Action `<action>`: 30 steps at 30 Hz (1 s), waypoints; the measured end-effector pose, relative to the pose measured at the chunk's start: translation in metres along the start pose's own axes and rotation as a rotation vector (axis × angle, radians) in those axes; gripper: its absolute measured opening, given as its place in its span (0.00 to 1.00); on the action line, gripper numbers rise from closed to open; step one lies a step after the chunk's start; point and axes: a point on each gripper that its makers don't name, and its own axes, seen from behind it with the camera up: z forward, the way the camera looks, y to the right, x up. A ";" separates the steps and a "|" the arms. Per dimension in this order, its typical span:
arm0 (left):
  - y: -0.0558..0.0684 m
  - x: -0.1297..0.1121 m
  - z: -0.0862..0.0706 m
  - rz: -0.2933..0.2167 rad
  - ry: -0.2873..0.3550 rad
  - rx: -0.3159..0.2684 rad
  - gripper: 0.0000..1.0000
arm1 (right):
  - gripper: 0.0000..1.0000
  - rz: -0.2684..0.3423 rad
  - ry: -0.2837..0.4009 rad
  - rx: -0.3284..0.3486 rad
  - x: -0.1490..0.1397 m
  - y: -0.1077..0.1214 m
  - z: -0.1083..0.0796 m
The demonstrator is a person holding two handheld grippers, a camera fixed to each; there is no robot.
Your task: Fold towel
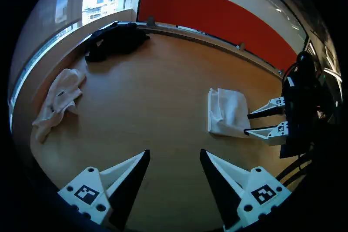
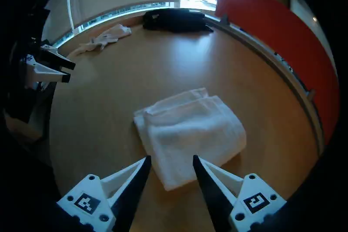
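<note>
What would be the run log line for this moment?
white towel: folded, on wooden table | left claw: open, empty | right claw: open, over towel edge

2 opposed low views; shared towel (image 2: 191,138)

The folded towel (image 2: 191,136) is plain white against the warm orange-brown wooden worktop (image 2: 108,101). A crumpled cloth (image 1: 61,97) by the window is white too, and the bundled garment (image 1: 115,40) near it is black. A bright red panel (image 1: 217,18) runs along the far edge. The left hand-held gripper (image 1: 174,151) and right hand-held gripper (image 2: 171,157) are white with black inner finger faces and black-and-white square markers.
</note>
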 end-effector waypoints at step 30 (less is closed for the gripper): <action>0.004 -0.005 -0.001 -0.002 -0.003 -0.005 0.85 | 0.45 0.141 -0.040 -0.072 -0.047 -0.002 0.007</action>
